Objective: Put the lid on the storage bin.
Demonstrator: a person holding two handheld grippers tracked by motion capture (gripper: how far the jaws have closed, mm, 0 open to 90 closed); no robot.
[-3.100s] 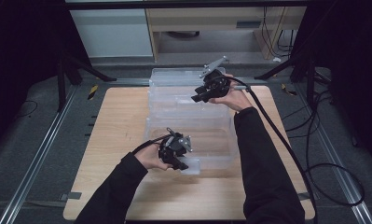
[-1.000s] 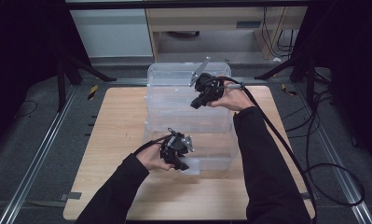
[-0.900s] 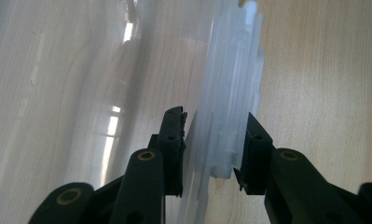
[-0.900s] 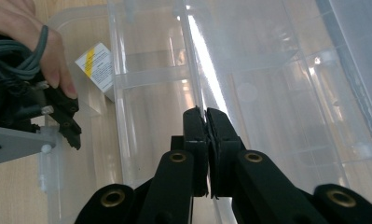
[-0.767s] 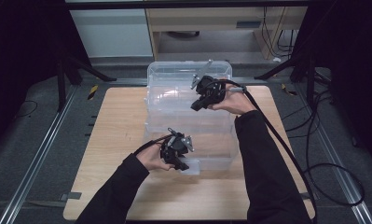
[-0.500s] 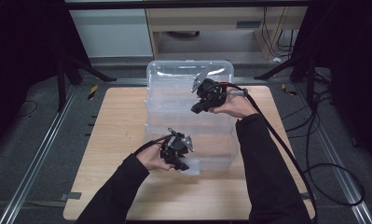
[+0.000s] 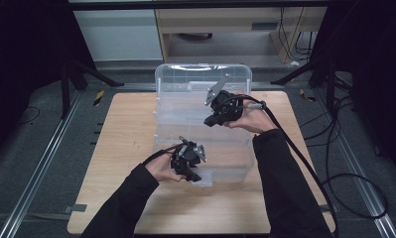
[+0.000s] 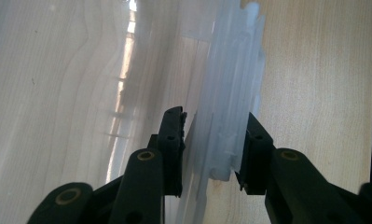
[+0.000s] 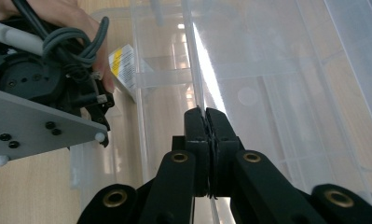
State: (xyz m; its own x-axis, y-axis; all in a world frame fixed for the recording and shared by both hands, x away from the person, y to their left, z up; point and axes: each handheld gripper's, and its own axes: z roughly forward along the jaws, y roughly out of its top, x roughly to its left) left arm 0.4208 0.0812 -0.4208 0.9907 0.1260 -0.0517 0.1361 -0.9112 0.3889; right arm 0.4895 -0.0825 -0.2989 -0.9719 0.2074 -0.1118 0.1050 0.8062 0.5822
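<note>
Right gripper (image 9: 207, 121) pinching lid (image 7: 203, 79) edge — left gripper (image 8: 211, 140) on bin (image 7: 205, 148) rim nr table (image 7: 111, 148).

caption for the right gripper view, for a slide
Right tongs shut on the thin edge of a clear plastic storage box lid, with the left tongs beside the box on the light wooden table.
</note>
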